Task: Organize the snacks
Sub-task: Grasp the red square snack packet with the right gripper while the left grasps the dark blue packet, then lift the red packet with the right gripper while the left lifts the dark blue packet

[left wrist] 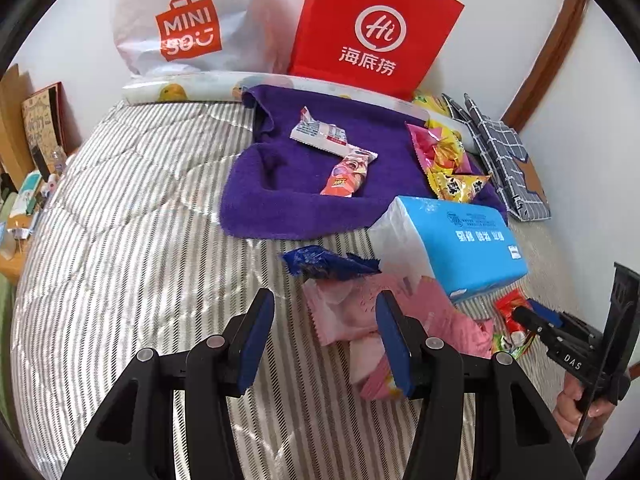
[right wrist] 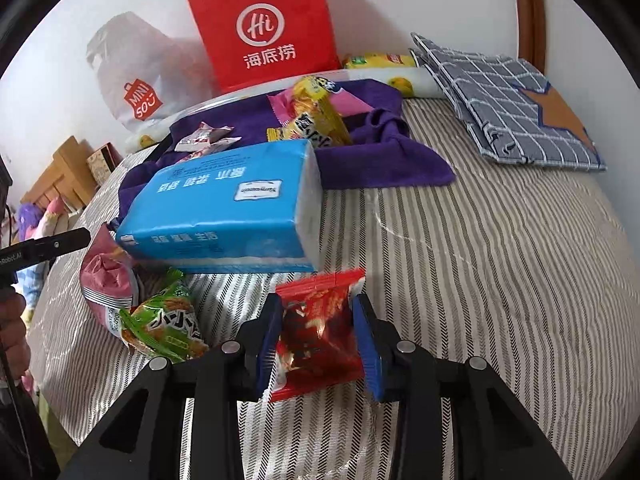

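Note:
My right gripper is shut on a red snack packet, its blue pads pressing both sides just above the striped bedspread. In the left wrist view the same gripper shows at the right edge with the red packet. My left gripper stands open over the bedspread, its right finger in front of a pink packet. A dark blue wrapper lies beyond that. A green packet lies left of the red one. Several snacks rest on a purple towel.
A blue tissue pack lies between the loose snacks and the towel. A red paper bag and a white shopping bag lean on the far wall. Folded plaid cloth sits at the far right. A cluttered bedside shelf lines the left.

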Demonstrator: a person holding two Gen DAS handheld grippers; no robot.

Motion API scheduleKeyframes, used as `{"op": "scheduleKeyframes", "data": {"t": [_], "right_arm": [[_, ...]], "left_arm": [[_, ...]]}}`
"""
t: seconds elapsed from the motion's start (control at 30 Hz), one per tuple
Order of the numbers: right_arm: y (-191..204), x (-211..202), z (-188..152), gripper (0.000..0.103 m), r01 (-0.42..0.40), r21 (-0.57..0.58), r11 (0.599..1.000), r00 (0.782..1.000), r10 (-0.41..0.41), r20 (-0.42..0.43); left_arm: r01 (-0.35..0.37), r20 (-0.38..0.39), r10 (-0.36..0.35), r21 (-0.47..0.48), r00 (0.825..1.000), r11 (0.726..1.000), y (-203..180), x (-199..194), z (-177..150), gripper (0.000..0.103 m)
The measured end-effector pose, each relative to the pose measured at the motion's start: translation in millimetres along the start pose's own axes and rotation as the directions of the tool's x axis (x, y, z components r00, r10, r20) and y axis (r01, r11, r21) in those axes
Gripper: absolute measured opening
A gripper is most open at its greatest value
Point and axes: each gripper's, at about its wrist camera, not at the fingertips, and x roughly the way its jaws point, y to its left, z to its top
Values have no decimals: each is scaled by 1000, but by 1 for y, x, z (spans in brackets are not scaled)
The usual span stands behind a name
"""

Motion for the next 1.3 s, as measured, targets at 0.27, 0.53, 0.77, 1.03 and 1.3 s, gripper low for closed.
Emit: {"op": "scheduleKeyframes", "data": {"t": [0.27,0.53,0.77,1.03,1.3], "right_arm": [[10,11,-5,52,13,-68,998,1000,-13,-2],[8,16,-9,44,98,-107,989,995,-96,15],[-12,3,-5,44,99,-39,994,994,-97,45],[-20,-5,0,44,125,4,992,991,-125,54],[-21,-1,2,44,144,24,989,989,-145,39]], "left_arm": [[-19,16,19,-1,1000,1000,-1,9,16,53],[-52,7,52,8,999,999,-3,26,35,53],[-94,-48,94,11,994,996,-1,60,46,53],[-95,-79,99,56,992,994,-1,72,34,48],[-101,-38,105,107,994,989,-5,67,27,29]]}}
